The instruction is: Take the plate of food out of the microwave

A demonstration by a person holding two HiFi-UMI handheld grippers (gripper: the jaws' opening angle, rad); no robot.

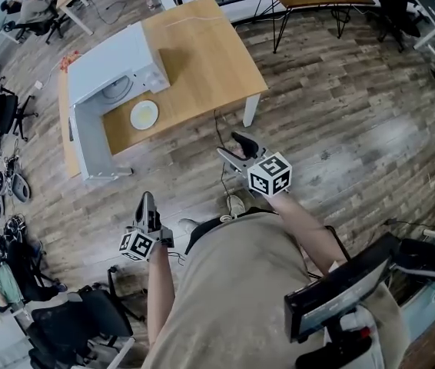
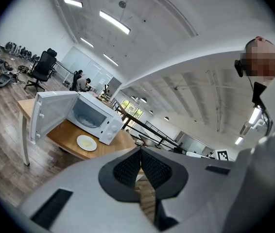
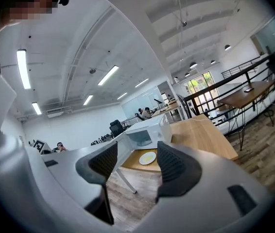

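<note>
Jaws: left gripper (image 1: 147, 201) clenched on nothing, right gripper (image 1: 233, 147) released. I judge the task finished: the round white plate of food (image 1: 144, 114) already lies on the wooden table (image 1: 202, 60), in front of the open white microwave (image 1: 114, 71).

We see a worktop (image 1: 202, 60) of pale, matt wood, a microwave (image 1: 117, 75) cased in smooth white, and a smooth white plate (image 1: 144, 114). The floor (image 1: 340, 121) is grey-brown wood planking with a dull sheen. The left gripper (image 2: 140, 159) and right gripper (image 3: 137, 152) are matt grey plastic with black ribbed fingers (image 3: 172, 165).
</note>
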